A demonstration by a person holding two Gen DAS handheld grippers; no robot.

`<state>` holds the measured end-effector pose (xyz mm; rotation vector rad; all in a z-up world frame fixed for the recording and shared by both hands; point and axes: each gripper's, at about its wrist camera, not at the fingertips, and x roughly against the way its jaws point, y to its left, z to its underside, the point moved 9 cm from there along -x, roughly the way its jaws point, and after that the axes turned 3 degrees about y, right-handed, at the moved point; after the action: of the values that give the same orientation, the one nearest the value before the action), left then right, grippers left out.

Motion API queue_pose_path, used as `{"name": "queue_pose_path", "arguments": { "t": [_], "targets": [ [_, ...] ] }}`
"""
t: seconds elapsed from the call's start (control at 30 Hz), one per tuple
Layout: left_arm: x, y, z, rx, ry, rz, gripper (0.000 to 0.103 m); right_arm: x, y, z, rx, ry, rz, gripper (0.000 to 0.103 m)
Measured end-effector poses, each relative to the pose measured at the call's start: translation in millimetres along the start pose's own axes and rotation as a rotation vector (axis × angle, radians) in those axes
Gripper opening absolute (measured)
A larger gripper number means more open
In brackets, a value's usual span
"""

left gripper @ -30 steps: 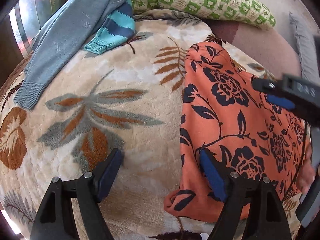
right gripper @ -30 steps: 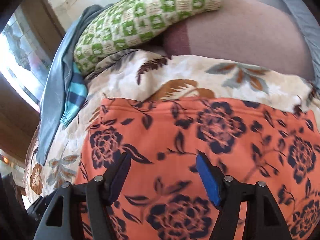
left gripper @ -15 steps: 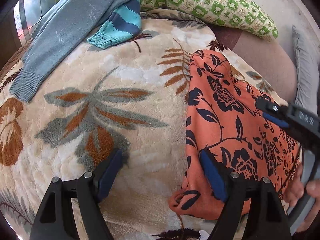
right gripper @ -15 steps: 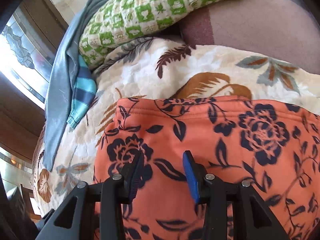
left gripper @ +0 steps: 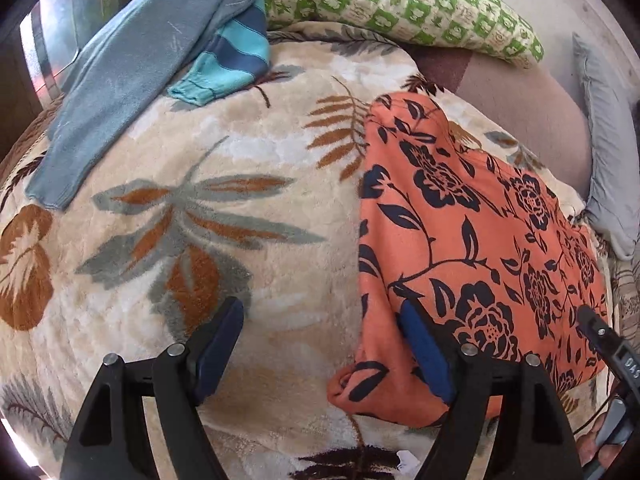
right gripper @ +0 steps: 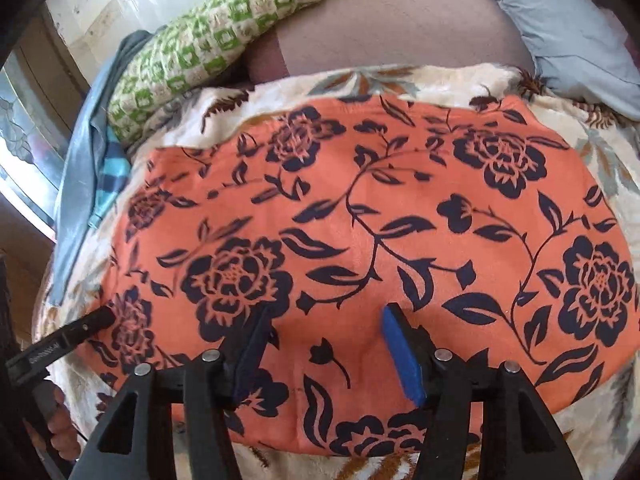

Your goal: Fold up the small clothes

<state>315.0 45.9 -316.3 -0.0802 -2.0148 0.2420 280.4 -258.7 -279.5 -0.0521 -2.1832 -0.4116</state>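
Two tools work the bed: the left tool (left gripper: 320, 354) gapes wide and empty astride the left edge of the orange, black-flowered fleece garment (left gripper: 472, 240), spread flat on the leaf-patterned plush blanket (left gripper: 200, 220). Over its middle the right tool (right gripper: 326, 354) is opening, gripping nothing. Smoothing seems finished; next, each tool must pinch an edge to fold.

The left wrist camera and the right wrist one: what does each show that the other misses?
Only the left wrist view shows the bare stretch of leaf-patterned blanket and the grey-blue sweater laid out full length.

Only the right wrist view shows the orange floral garment spread wide, with the right hand-held gripper over it, jaws opening, nothing pinched.

Both show the garment, green checked pillow, striped teal piece and light blue cushion. The left hand-held gripper is open.
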Motion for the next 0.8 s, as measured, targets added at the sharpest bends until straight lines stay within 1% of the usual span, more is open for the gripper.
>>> {"name": "queue_pose_path", "arguments": {
  "t": [0.03, 0.1, 0.13, 0.2, 0.23, 0.27, 0.3, 0.33, 0.37, 0.47, 0.5, 0.53, 0.6, 0.63, 0.7, 0.8],
  "targets": [
    [5.6, 4.3, -1.0, 0.016, -0.016, -0.003, 0.082, 11.9, -9.3, -7.7, -0.045, -0.042, -0.003, 0.062],
    [15.2, 9.3, -2.5, 0.033, -0.043, 0.001, 0.082, 23.2, -35.9, -15.7, -0.144, -0.065, 0.003, 0.062],
    [17.9, 11.2, -2.8, 0.031, -0.052, -0.007, 0.082, 23.3, -51.9, -17.3, -0.189, -0.058, 0.015, 0.062],
    [17.3, 13.7, -0.8, 0.01, -0.054, -0.043, 0.082, 18.2, -89.4, -13.8, -0.284, -0.022, 0.072, 0.062],
    [14.9, 15.3, 1.4, 0.003, -0.047, -0.065, 0.082, 13.5, -109.7, -9.1, -0.334, 0.008, 0.109, 0.062],
    [11.1, 17.3, 3.9, -0.002, -0.034, -0.086, 0.082, 7.6, -127.3, -3.4, -0.383, 0.045, 0.125, 0.061],
    [6.5, 18.6, 7.1, -0.007, -0.018, -0.103, 0.082, 3.7, -138.5, 6.6, -0.428, 0.076, 0.08, 0.062],
    [3.0, 19.8, 10.4, -0.008, -0.002, -0.112, 0.082, -0.5, -142.3, 8.7, -0.444, 0.096, 0.038, 0.062],
    [2.1, 19.9, 12.7, -0.006, 0.007, -0.112, 0.082, 0.4, -142.4, 7.3, -0.428, 0.094, 0.03, 0.062],
    [12.8, 18.4, 15.3, 0.022, -0.013, -0.083, 0.082, 7.9, -128.7, 8.1, -0.349, 0.103, 0.094, 0.062],
    [17.1, 19.0, 17.0, 0.042, -0.017, -0.069, 0.082, 11.5, -121.3, 8.9, -0.341, 0.097, 0.089, 0.062],
    [21.0, 20.1, 19.3, 0.065, -0.018, -0.055, 0.082, 15.3, -112.0, 8.0, -0.345, 0.085, 0.048, 0.062],
    [28.3, 21.7, 26.3, 0.101, -0.02, -0.031, 0.082, 23.4, -90.1, 7.1, -0.358, 0.063, -0.06, 0.062],
    [31.8, 21.2, 30.2, 0.11, -0.023, -0.022, 0.082, 28.8, -79.3, 8.0, -0.353, 0.047, -0.089, 0.062],
    [38.2, 20.6, 40.6, 0.127, -0.03, -0.006, 0.082, 34.2, -57.6, 9.8, -0.312, 0.032, -0.109, 0.062],
    [39.7, 12.5, 58.5, 0.152, -0.005, 0.043, 0.082, 33.6, -30.5, 15.7, -0.275, 0.045, -0.151, 0.062]
  ]
}}
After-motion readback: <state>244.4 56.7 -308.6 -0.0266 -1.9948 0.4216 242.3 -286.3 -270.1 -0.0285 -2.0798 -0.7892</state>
